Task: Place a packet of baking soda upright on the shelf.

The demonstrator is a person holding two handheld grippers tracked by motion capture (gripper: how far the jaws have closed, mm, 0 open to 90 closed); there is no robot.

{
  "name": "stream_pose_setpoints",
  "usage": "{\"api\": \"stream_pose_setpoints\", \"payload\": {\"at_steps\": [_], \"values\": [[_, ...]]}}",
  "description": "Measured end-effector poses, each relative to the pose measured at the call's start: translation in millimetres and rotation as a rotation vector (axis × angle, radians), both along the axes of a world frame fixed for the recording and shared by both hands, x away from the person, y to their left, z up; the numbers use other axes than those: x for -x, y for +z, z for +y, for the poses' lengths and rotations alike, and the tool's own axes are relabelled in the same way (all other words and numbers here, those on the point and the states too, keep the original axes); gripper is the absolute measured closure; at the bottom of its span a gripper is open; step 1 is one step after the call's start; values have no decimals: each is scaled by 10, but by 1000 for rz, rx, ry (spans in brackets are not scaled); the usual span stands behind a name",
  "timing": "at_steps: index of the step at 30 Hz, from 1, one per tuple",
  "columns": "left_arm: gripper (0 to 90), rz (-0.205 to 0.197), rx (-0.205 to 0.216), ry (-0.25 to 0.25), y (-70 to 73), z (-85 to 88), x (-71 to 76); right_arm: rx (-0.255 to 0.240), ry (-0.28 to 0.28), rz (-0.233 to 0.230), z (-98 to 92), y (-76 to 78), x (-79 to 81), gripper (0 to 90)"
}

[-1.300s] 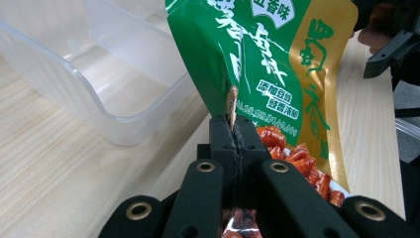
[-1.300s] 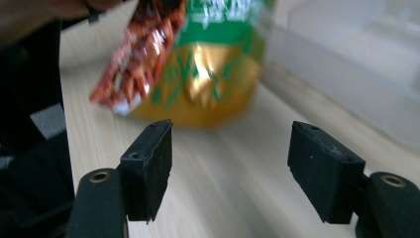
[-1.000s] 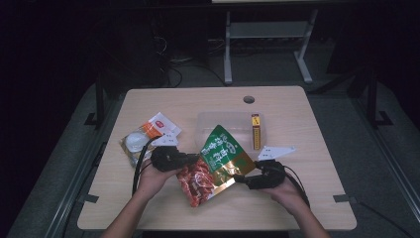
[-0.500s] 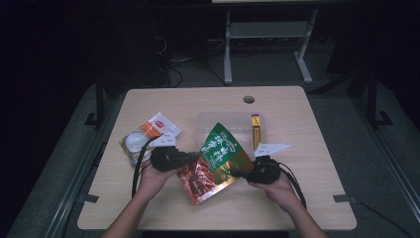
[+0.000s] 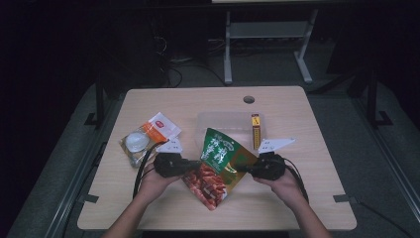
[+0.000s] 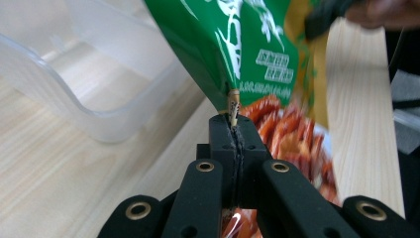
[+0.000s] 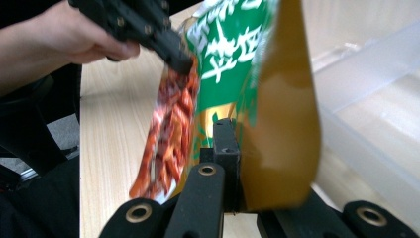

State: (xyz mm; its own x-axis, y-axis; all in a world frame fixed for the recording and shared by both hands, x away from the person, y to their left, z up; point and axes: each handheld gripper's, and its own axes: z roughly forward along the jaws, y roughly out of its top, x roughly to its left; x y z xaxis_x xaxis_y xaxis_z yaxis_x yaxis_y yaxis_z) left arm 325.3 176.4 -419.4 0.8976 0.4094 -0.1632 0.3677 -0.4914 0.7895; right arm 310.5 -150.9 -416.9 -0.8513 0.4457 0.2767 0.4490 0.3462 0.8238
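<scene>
A snack bag (image 5: 218, 163), green at the top and red with a food picture lower down, is held up over the table's front middle between both grippers. My left gripper (image 5: 195, 165) is shut on the bag's left seam (image 6: 233, 99), with its pads (image 6: 221, 130) pressed together around it. My right gripper (image 5: 239, 168) has just been closing and now pinches the bag's right edge (image 7: 267, 148). The right gripper view looks across the bag (image 7: 228, 49) to the left gripper (image 7: 181, 62) and the hand that holds it.
A clear plastic container (image 5: 223, 121) stands just behind the bag, and a narrow yellow box (image 5: 255, 131) lies at its right end. At the left lie a white and orange packet (image 5: 161, 126) and a clear pouch with a round item (image 5: 134, 142). The table (image 5: 307, 198) has a cable hole (image 5: 249, 99) at the back.
The right gripper has shifted slightly toward the bag and its jaws have closed on the bag's right edge. The left gripper has kept its hold and stayed in place.
</scene>
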Motion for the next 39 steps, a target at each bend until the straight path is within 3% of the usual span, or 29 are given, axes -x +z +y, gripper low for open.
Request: {"api": "stream_pose_setpoints", "payload": {"at_steps": [7,10,14,16,24,28,29,36,39], "values": [[870,2,-5,-5,0,32,-22,-5,33,-37,23,128,-35,900],[816,30,9,-11,-20,45,-42,23,54,-72,32,193,1,900],[764,22,2,-3,-19,88,-44,70,74,-114,11,280,13,900],[734,35,13,-12,-13,127,-46,61,75,-113,-16,304,13,900],[544,19,-42,-10,-22,217,0,53,89,-130,-80,391,20,900],[494,26,-48,2,-61,255,64,49,100,-137,-85,448,40,900],[480,23,-67,-7,-74,270,70,49,105,-146,-89,465,44,900],[382,5,-80,-13,-131,263,48,38,107,-181,-114,618,66,900],[354,15,-83,-10,-164,246,53,24,98,-181,-137,662,56,900]]}}
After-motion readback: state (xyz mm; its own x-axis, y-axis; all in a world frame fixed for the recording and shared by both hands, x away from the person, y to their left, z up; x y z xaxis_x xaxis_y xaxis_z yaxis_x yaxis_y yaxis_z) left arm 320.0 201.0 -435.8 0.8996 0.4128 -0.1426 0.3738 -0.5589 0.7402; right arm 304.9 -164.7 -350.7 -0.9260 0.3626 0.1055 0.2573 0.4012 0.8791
